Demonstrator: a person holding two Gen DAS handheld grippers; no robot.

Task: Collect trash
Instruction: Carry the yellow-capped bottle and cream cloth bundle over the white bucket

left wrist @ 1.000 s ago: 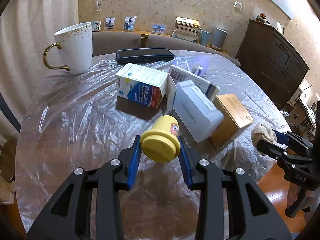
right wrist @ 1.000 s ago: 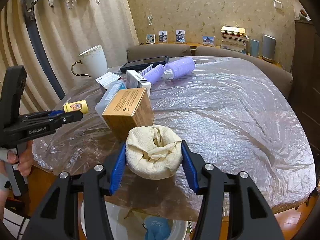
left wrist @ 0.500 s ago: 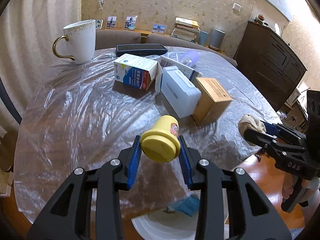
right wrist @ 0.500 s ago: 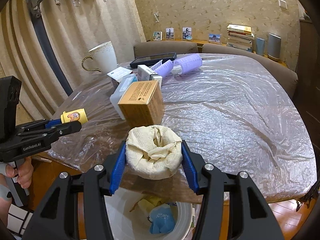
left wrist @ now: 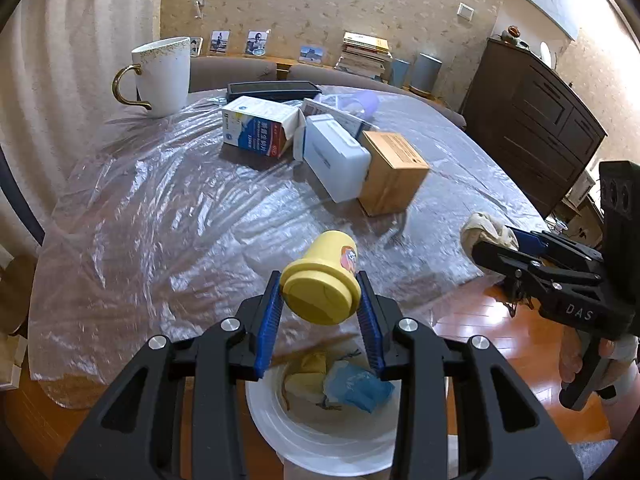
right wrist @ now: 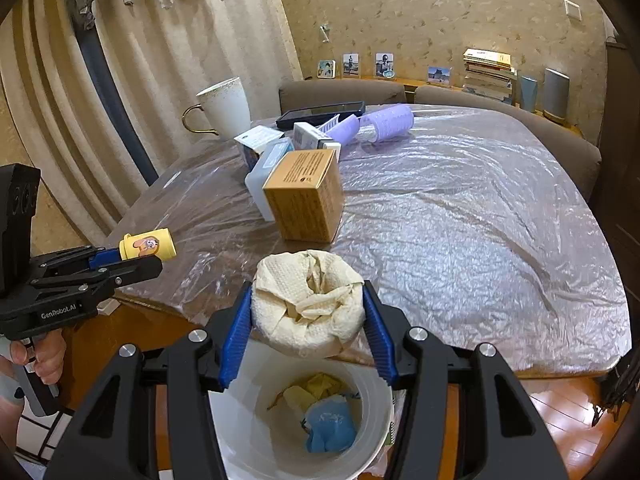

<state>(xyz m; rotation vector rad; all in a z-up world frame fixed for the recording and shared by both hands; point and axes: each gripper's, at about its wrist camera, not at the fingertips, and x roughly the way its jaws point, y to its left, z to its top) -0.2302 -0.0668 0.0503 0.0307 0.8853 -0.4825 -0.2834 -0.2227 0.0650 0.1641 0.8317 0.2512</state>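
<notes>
My left gripper (left wrist: 319, 320) is shut on a small yellow pot (left wrist: 322, 280) with a cartoon sticker, held above the white bin (left wrist: 280, 424) beside the table edge. It also shows in the right wrist view (right wrist: 147, 245). My right gripper (right wrist: 307, 328) is shut on a crumpled cream paper wad (right wrist: 308, 304), held over the bin (right wrist: 248, 420), which holds yellow and blue scraps. The wad also shows in the left wrist view (left wrist: 486, 233).
The plastic-covered table (right wrist: 460, 216) carries a brown box (right wrist: 306, 194), a white plastic box (left wrist: 334, 158), a blue-white carton (left wrist: 260, 126), a purple roller (right wrist: 386, 122), a black tray (left wrist: 274, 90) and a white mug (left wrist: 162, 74). A dark cabinet (left wrist: 532, 120) stands at the right.
Both grippers have drawn back from the table toward its near edge with their loads. The white bin has come into full view beneath them.
</notes>
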